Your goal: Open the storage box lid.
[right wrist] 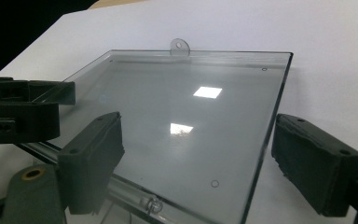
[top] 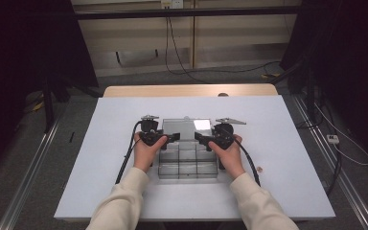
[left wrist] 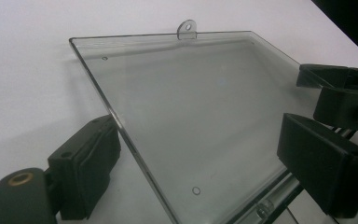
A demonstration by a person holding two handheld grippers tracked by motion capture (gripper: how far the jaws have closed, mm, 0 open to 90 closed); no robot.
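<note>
both claws, your left gripper (top: 172,137) and right gripper (top: 200,137), stand open astride the clear lid's (top: 187,125) side edges; lid lies flat behind its compartment box (top: 188,163) on the table (top: 278,158), so closing should let you swing it.

I see a clear, glossy plastic lid (right wrist: 186,121) catching light reflections. My black jaw pads (right wrist: 93,158) look matt and rubbery. The white tabletop (top: 287,143) looks smooth and matt.

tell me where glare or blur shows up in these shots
Right gripper view: two bright glare patches on the clear lid, claw pads close and soft. Left gripper view: lid evenly lit, no hotspots. High view: one white reflection on the lid, dark surroundings.
</note>
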